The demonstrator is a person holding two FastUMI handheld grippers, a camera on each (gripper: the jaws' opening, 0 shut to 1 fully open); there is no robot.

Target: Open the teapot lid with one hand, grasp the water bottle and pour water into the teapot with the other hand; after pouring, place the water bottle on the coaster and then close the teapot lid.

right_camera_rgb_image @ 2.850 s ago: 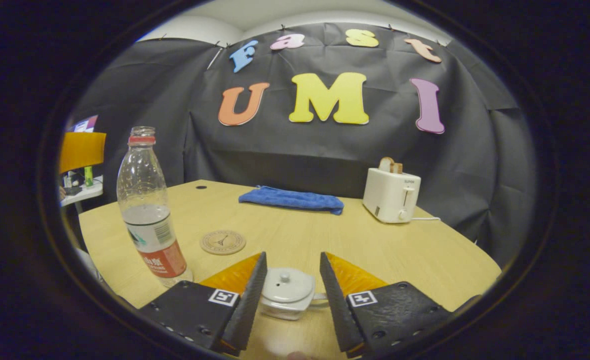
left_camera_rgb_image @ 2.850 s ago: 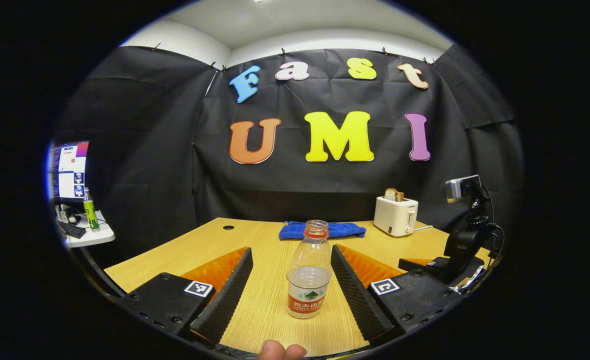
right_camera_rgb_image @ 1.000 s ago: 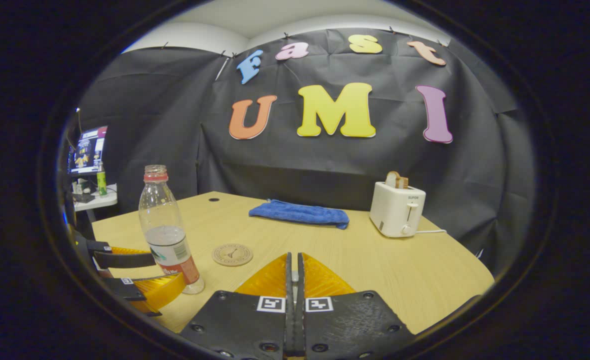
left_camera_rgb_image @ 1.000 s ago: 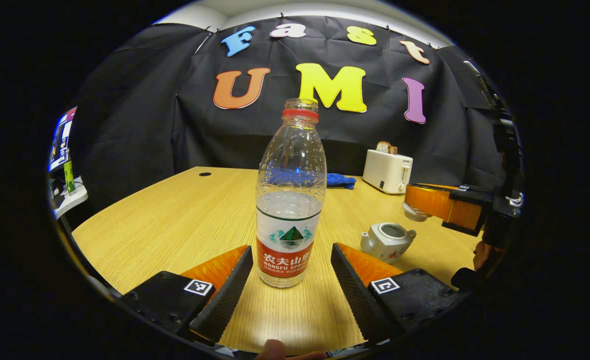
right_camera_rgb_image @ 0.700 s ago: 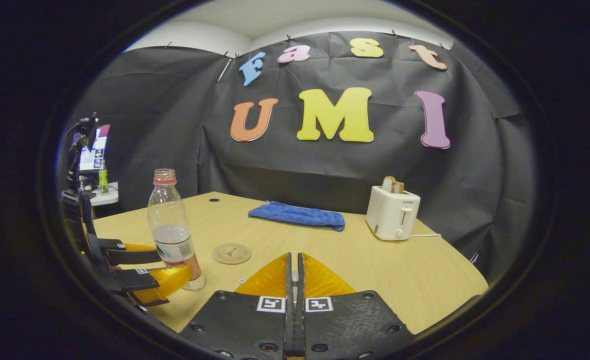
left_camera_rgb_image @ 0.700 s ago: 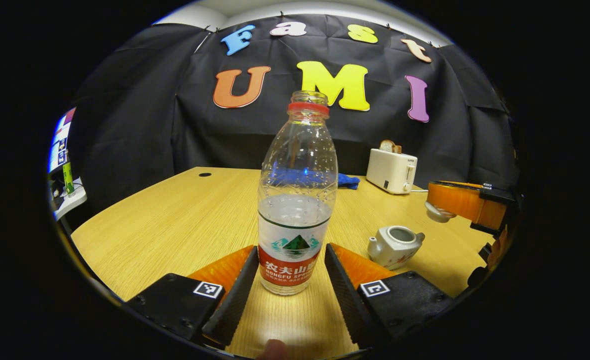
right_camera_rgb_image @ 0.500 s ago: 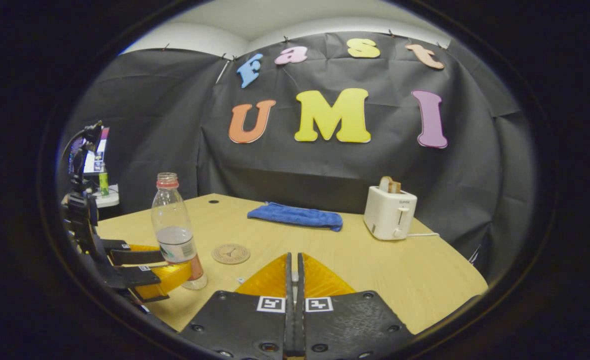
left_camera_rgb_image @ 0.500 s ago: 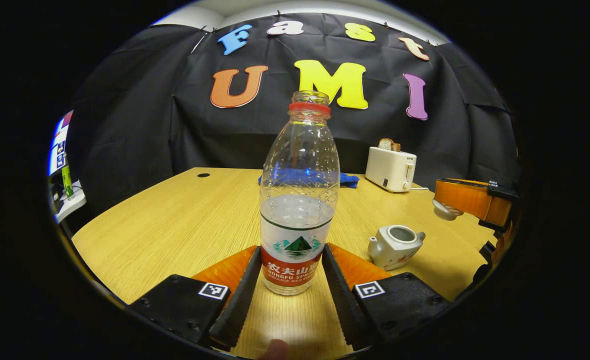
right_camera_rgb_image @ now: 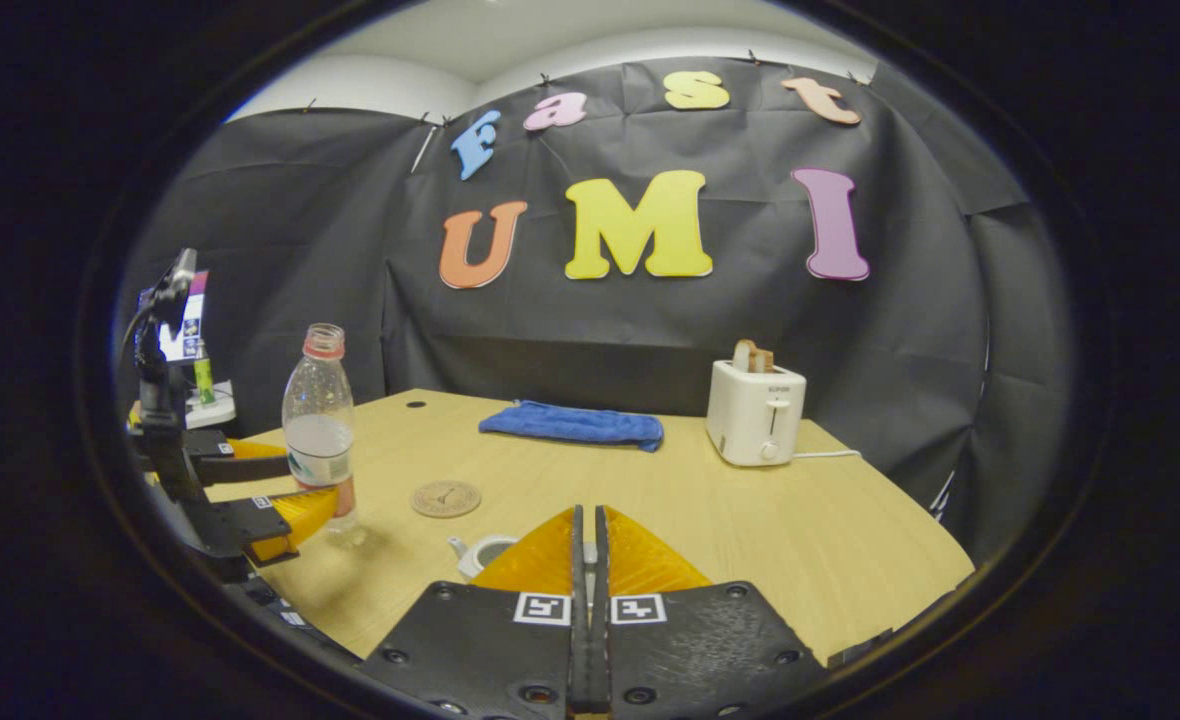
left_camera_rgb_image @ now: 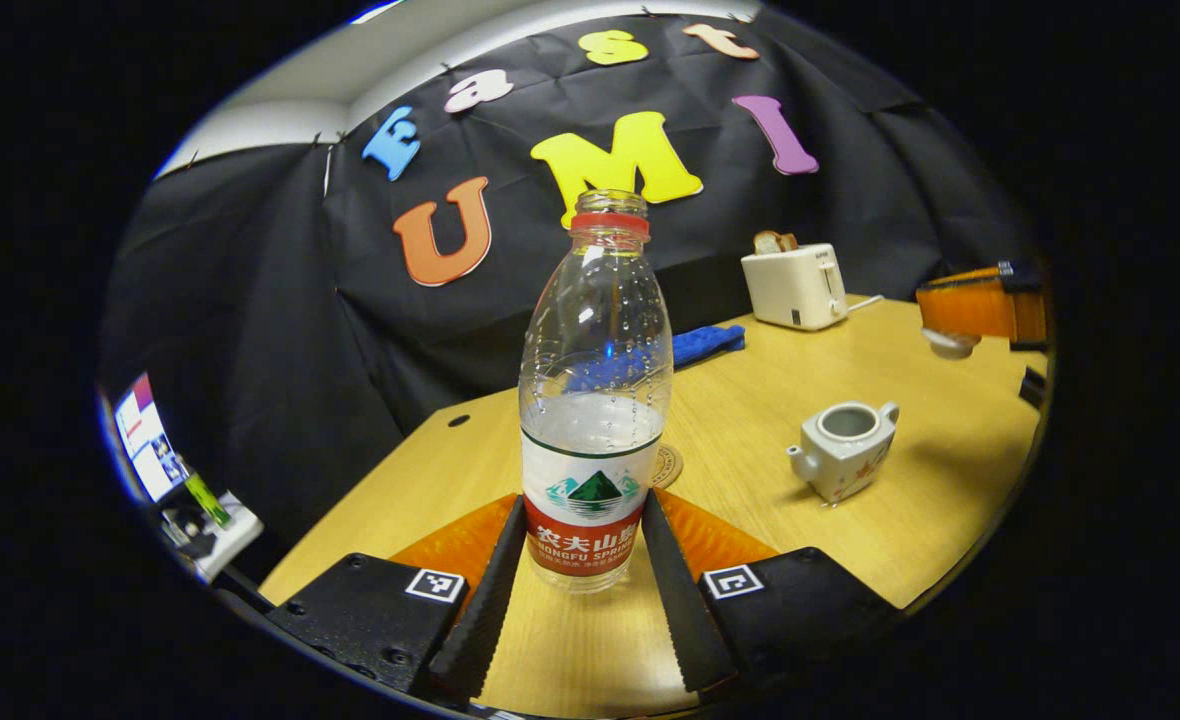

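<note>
A clear water bottle (left_camera_rgb_image: 595, 400) with a red label and no cap, partly filled, stands upright between my left gripper (left_camera_rgb_image: 583, 500) fingers, which are shut on its lower label. The right gripper view has that bottle (right_camera_rgb_image: 318, 432) at far left in the left gripper (right_camera_rgb_image: 290, 480). The white teapot (left_camera_rgb_image: 843, 450) sits open on the table to the right; its rim (right_camera_rgb_image: 480, 553) peeks out beside my right gripper (right_camera_rgb_image: 587, 512). The right gripper (left_camera_rgb_image: 970, 310) is shut on the white lid (left_camera_rgb_image: 950, 343), held above and right of the pot. A round coaster (right_camera_rgb_image: 446, 498) lies between bottle and pot.
A white toaster (right_camera_rgb_image: 755, 425) with bread and a blue cloth (right_camera_rgb_image: 572, 424) sit along the back of the wooden table (right_camera_rgb_image: 750, 540). A side table with a monitor (right_camera_rgb_image: 188, 330) stands past the left edge. The table's right edge is near the toaster.
My left fingers closed from wide apart onto the bottle, and the left gripper has since rolled, tilting its view. The right gripper stays shut on the lid, and the teapot now peeks out below it.
</note>
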